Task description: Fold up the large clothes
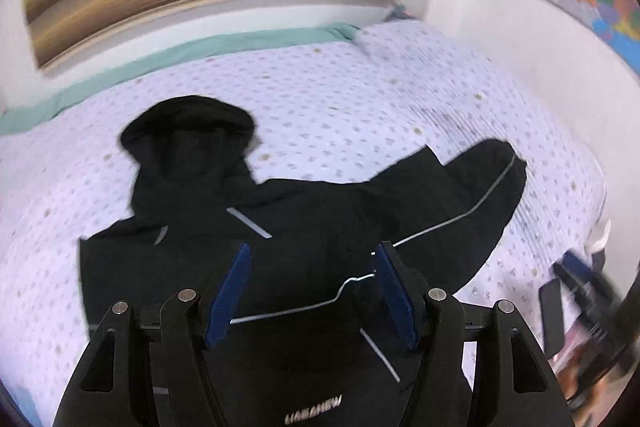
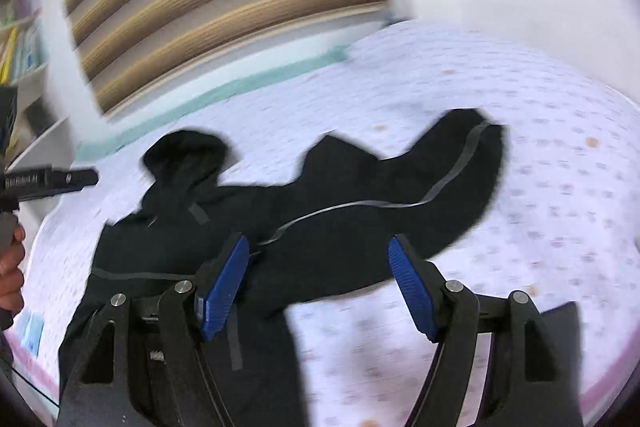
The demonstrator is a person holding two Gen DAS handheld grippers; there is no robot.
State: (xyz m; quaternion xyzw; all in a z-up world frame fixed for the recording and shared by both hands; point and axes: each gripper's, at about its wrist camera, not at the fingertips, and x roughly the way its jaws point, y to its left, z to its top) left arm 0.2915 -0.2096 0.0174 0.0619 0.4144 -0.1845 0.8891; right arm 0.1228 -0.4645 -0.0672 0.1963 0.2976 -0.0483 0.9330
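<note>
Both grippers, left [image 1: 312, 287] and right [image 2: 318, 283], hang open and empty over a black hooded jacket [image 1: 280, 227] on the dotted bedspread [image 1: 360, 87], its outstretched sleeve [image 2: 460, 179] nearer the right.

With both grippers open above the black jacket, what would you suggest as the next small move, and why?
Probably lower the right gripper onto the outstretched sleeve and pinch it: the black hooded jacket lies spread on the bedspread, and both grippers, the left gripper included, hold nothing.
</note>
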